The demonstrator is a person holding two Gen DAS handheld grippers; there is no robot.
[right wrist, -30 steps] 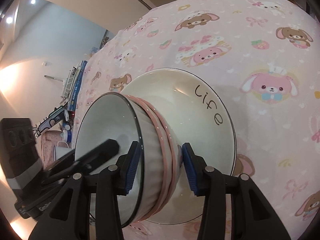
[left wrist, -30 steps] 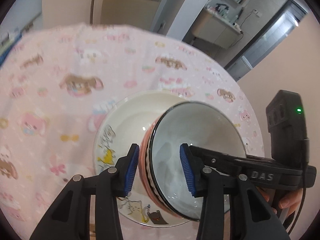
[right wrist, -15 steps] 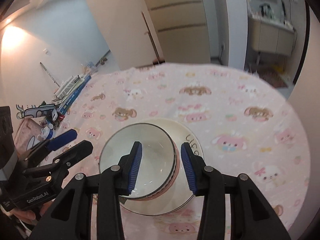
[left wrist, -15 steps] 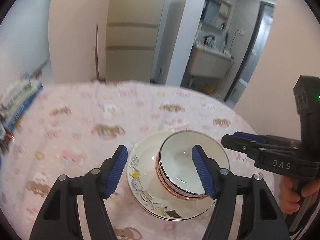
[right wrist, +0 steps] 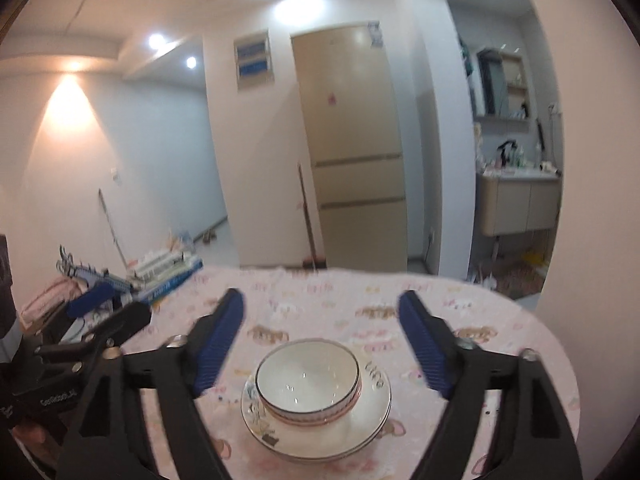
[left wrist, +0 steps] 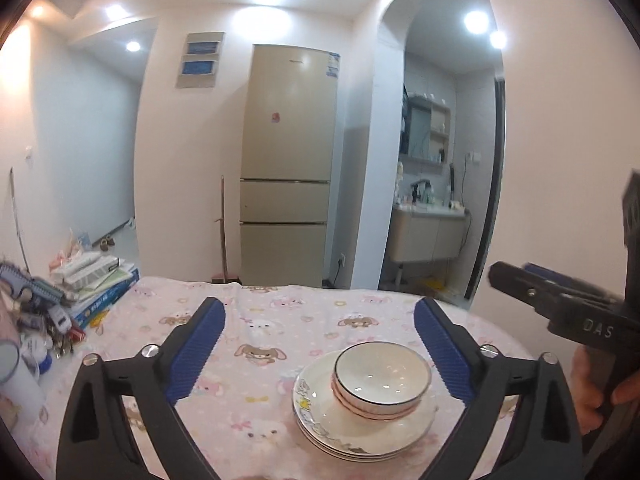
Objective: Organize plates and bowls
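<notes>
- Bowls (left wrist: 382, 376) now sit nested on the stacked plates (left wrist: 360, 436), mid desk (left wrist: 256, 320) w/ pink cartoon cloth; a sec ago both claws pinched the top bowl's rim.
- Released, so stacking looks done (nothing else loose in view).
- Left claw (left wrist: 318, 354) opening wide, empty; stack below, apart.
- Right claw (right wrist: 320, 346) opening too, empty, well above the bowls.
</notes>
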